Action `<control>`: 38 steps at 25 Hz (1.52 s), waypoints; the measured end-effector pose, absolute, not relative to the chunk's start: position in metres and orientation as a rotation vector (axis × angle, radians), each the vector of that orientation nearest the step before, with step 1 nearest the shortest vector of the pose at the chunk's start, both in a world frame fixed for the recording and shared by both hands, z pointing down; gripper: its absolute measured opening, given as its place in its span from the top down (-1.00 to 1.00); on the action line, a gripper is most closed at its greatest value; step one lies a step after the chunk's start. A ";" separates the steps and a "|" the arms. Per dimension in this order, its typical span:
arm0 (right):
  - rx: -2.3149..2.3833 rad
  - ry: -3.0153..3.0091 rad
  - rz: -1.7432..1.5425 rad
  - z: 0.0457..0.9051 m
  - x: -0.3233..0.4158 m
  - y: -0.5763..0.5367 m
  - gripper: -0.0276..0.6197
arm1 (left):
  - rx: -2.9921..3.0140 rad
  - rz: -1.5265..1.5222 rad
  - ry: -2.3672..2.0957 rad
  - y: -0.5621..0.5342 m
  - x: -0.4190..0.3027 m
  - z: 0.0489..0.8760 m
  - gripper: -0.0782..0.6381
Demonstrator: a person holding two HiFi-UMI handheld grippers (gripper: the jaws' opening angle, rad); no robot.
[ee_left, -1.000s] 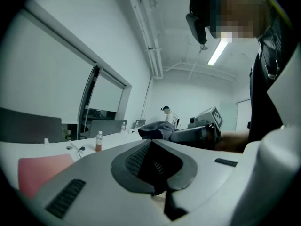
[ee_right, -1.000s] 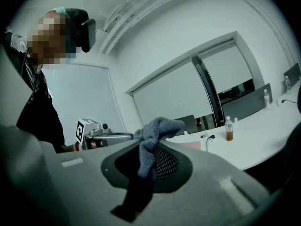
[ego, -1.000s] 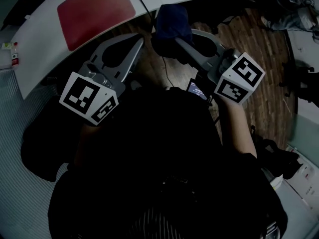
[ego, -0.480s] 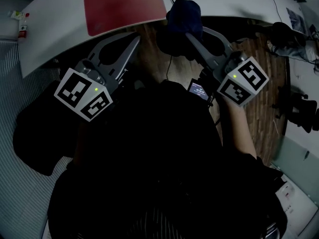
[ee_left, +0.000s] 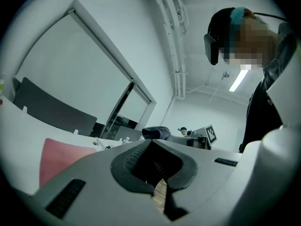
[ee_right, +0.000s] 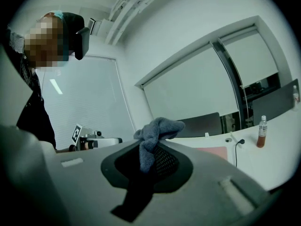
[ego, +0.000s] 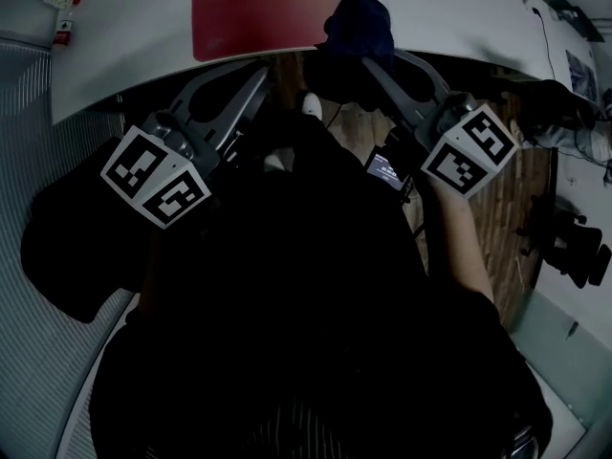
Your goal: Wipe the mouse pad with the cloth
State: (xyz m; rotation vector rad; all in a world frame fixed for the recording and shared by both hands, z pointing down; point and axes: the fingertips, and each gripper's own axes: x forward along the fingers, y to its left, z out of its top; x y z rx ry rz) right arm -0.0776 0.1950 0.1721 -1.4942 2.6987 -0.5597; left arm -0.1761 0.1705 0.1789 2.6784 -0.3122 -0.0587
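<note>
Left gripper: the grey two-jaw left gripper (ego: 259,77) is held low, short of the desk; its jaws are drawn together with nothing between them.
Right gripper: the matching right gripper (ego: 364,59) is clamped on the cloth, near the desk edge.
Cloth: the dark blue terry cloth (ego: 356,22) is bunched above the jaw tips, with a tail hanging down through the jaws.
Desk: the curved white desk (ego: 134,55) lies just ahead of both tools.
Mouse pad: the flat red rectangular mouse pad (ego: 258,8) lies on the desk, left of the cloth and untouched.
Step in hand: probably carrying the cloth to the pad.
Doing it well: lower the bunched end flat onto the pad, press lightly and sweep edge to edge; the free gripper could pin a pad corner against sliding.
</note>
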 end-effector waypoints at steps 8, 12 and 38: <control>-1.393 2.754 -0.565 0.172 -0.071 0.125 0.79 | 2.755 0.012 -0.426 0.116 -0.171 0.182 0.76; -1.341 2.788 -0.571 0.175 -0.057 0.093 0.79 | 2.729 -0.003 -0.454 0.090 -0.151 0.185 0.76; -0.924 2.938 -0.698 0.189 0.071 -0.049 0.79 | 2.603 0.157 -0.808 -0.044 -0.024 0.199 0.76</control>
